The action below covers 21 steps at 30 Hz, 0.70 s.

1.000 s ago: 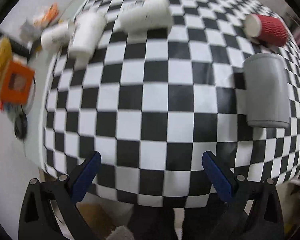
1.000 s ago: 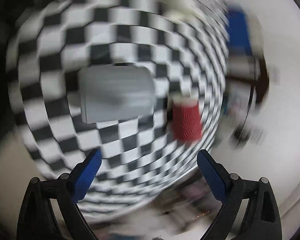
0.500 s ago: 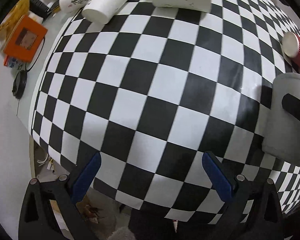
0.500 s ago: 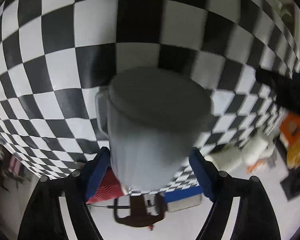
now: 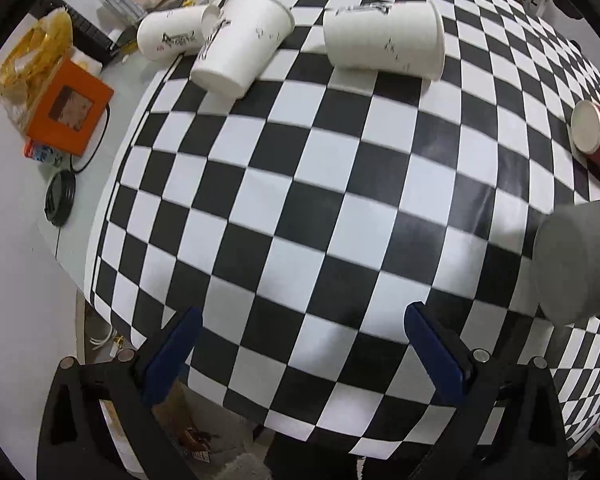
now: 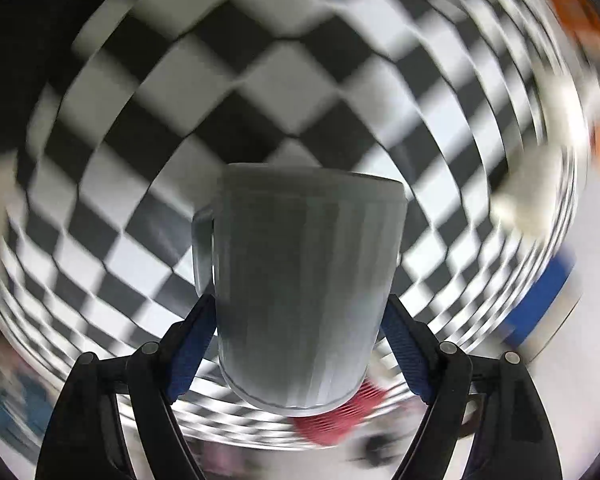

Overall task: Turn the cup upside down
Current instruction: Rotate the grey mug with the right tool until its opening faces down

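A grey mug [image 6: 304, 288] with a handle on its left side fills the middle of the right wrist view. My right gripper [image 6: 300, 336] is shut on the grey mug, its blue pads pressing the mug's two sides, and holds it above the checkered table [image 6: 268, 92]. The mug also shows at the right edge of the left wrist view [image 5: 576, 260], lifted and tilted. My left gripper [image 5: 300, 348] is open and empty over the table's near edge.
Three white paper cups lie on their sides at the far left of the table [image 5: 384, 40], [image 5: 240, 46], [image 5: 172, 36]. A red ribbed paper cup [image 5: 598, 136] lies at the right. An orange box [image 5: 70, 106] and clutter sit beyond the table's left edge.
My right gripper closed on the grey mug and lifted it off the table while turning; the right wrist view is now blurred by motion. The left gripper shifted slightly and stays open.
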Each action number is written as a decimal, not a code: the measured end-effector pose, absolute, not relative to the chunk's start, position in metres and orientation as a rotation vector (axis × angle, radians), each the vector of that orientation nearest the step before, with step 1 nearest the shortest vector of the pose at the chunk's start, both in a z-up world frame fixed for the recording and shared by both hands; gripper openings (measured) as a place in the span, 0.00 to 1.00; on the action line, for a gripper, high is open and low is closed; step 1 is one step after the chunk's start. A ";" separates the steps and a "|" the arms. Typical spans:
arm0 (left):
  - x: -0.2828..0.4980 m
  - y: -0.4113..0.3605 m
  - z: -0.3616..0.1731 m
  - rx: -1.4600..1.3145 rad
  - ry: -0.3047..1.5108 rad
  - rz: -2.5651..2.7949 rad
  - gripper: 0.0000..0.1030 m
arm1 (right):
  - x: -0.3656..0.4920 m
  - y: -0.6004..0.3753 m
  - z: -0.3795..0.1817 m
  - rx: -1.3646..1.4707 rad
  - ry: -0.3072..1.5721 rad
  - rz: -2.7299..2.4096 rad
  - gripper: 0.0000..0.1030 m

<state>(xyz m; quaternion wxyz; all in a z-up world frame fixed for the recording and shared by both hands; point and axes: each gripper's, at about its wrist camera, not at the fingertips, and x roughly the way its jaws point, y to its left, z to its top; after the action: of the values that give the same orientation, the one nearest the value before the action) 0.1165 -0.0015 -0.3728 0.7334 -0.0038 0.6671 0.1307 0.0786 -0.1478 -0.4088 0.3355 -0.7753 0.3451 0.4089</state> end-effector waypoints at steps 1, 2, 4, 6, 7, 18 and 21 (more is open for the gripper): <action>0.115 -0.002 -0.370 -0.005 1.462 0.287 1.00 | 0.090 -0.146 -0.403 -1.928 0.979 1.036 0.81; 0.118 -0.003 -0.369 0.000 1.459 0.285 1.00 | 0.105 -0.144 -0.396 -1.813 1.067 0.997 0.81; 0.123 -0.004 -0.365 0.010 1.448 0.280 1.00 | 0.130 -0.143 -0.386 -1.612 1.207 0.935 0.81; 0.125 -0.010 -0.361 0.020 1.441 0.274 1.00 | 0.158 -0.152 -0.377 -1.345 1.372 0.858 0.81; 0.127 -0.012 -0.361 0.023 1.439 0.267 1.00 | 0.169 -0.156 -0.376 -1.229 1.437 0.823 0.81; 0.130 -0.026 -0.353 0.048 1.446 0.226 1.00 | 0.229 -0.218 -0.392 -0.415 1.834 0.481 0.81; 0.132 -0.028 -0.354 0.049 1.452 0.215 1.00 | 0.230 -0.229 -0.401 -0.342 1.865 0.439 0.81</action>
<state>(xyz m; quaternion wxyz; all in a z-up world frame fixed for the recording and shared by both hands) 0.1316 -0.0280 -0.3540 0.7422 0.0225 0.6626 0.0980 0.2302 -0.2288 -0.4015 0.5629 -0.1452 0.7920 0.1865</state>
